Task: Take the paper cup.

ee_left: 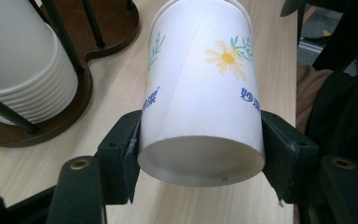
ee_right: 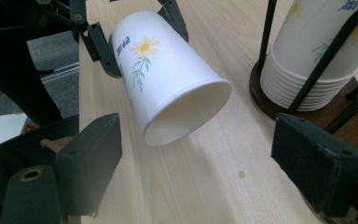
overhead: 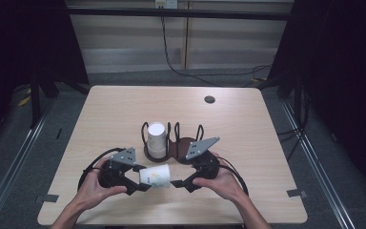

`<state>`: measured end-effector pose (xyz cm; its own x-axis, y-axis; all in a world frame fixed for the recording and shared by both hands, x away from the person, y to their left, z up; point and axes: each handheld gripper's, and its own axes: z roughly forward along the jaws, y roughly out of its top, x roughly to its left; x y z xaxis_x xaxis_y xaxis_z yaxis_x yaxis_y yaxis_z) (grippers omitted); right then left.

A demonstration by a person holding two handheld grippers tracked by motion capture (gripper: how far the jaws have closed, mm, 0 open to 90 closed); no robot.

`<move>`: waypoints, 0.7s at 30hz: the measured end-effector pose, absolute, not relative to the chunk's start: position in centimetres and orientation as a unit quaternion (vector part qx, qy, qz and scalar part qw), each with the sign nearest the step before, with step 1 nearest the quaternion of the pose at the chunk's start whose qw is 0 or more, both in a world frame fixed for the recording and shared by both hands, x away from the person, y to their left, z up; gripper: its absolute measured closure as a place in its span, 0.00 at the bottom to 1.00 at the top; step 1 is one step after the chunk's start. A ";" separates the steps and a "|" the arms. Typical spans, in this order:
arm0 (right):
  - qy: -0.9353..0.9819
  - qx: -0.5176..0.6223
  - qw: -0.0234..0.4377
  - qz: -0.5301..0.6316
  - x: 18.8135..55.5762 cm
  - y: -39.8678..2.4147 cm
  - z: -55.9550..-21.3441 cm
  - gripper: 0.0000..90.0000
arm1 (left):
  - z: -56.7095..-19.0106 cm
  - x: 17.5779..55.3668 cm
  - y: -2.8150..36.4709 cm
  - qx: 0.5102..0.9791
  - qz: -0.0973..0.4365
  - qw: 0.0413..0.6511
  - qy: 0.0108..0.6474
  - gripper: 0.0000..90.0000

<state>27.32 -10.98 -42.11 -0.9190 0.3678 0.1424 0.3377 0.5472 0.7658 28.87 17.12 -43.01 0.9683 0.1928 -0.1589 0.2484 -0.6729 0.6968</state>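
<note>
Wooden table (overhead: pixel 124 114), white paper cup (overhead: pixel 155 176), yellow daisy print, lying sideways

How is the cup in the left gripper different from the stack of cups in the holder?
The held cup is single; the stack is many nested cups. The held cup lies sideways, clamped near its base by the left gripper; the stack stands bottom-up inside the holder. Both are white with a daisy print.
</note>
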 end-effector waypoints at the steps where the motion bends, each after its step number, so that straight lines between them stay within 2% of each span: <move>1: 0.879 0.204 0.015 0.430 27.3 -11.0 -42.2 0.18 | -43.0 28.8 17.2 0.913 -0.034 0.388 0.123 0.41; 21: 0.840 0.216 0.006 0.498 27.1 -12.5 -42.3 0.17 | -42.8 28.8 17.8 0.889 -0.037 0.438 0.124 0.41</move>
